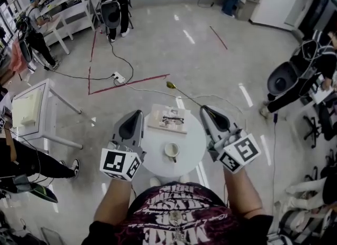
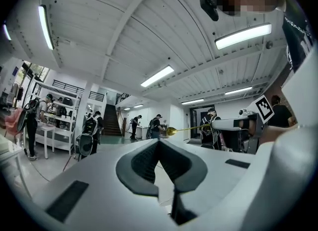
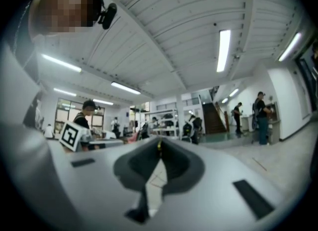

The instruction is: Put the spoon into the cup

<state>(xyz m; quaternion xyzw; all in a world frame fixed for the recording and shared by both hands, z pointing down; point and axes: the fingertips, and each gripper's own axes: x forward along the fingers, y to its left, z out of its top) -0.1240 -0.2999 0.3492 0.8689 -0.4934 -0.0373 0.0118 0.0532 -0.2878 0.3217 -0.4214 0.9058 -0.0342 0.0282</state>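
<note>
Seen from above, the right gripper (image 1: 203, 108) has its fingers closed on a gold spoon (image 1: 184, 94), whose bowl points toward 10 o'clock. The left gripper (image 1: 138, 113) has its fingers closed on nothing. Between them in the picture, the cup (image 1: 171, 150) stands on the round white surface (image 1: 195, 143) below.

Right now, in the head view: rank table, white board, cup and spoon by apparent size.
1. round table
2. white board
3. cup and spoon: unranked. The spoon looks longer but far thinner, and it is held above the table, nearer the camera.
</note>
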